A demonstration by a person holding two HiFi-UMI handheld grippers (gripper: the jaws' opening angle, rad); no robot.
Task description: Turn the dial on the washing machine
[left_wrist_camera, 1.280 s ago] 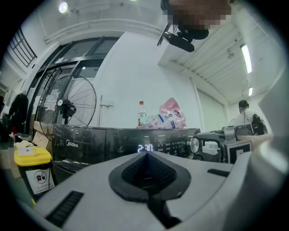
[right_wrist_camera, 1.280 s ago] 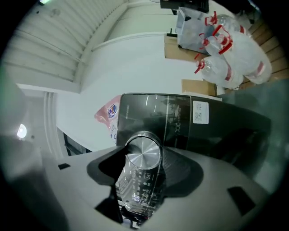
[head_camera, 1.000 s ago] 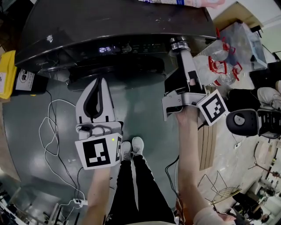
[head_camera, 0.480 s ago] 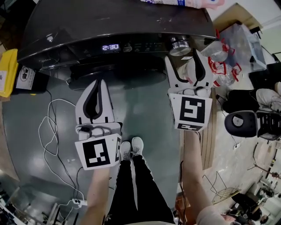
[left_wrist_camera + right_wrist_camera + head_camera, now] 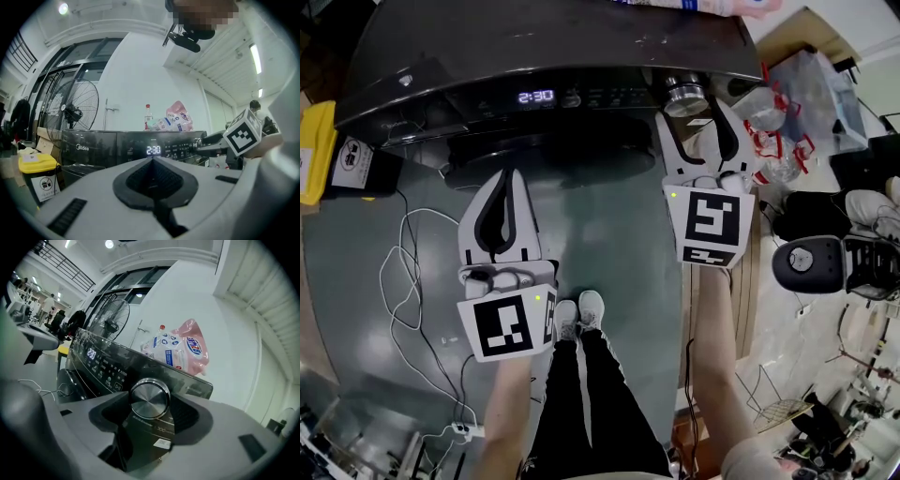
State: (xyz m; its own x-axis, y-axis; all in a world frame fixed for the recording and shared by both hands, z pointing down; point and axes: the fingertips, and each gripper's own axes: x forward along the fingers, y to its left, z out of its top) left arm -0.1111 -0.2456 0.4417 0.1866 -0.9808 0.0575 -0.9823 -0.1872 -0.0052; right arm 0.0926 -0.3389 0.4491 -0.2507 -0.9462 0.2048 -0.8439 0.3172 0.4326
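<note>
Two jaws of your right gripper (image 5: 694, 127) stand spread wide, one on each side of the dial (image 5: 684, 93). Neither pad touches it, and nothing is held. The dial is the round metal knob at the right end of the washing machine (image 5: 544, 47) front panel, and everything below is placed from it.

In the right gripper view the dial's flat face (image 5: 150, 398) looks almost straight back at you, centred in the gap between the jaws. Its axis therefore runs out of the panel and along the line your gripper points. That is the relation the turn depends on. From the head view the dial seems to lie just ahead of the jaw tips, not yet between the pads, though the angle makes this hard to judge. You would likely need a short push straight along that axis, then a close on the rim, then a roll of your wrist about the same line.

Your left gripper (image 5: 508, 178) is well to the left of the dial and much farther back from it. Its jaws are pressed together with nothing between them. It points at the lit display (image 5: 536, 97), which lies left of the dial on the same panel. Your right gripper is plainly the nearer one.

A pink detergent bag (image 5: 180, 350) sits above and behind the dial, clear of your approach.
</note>
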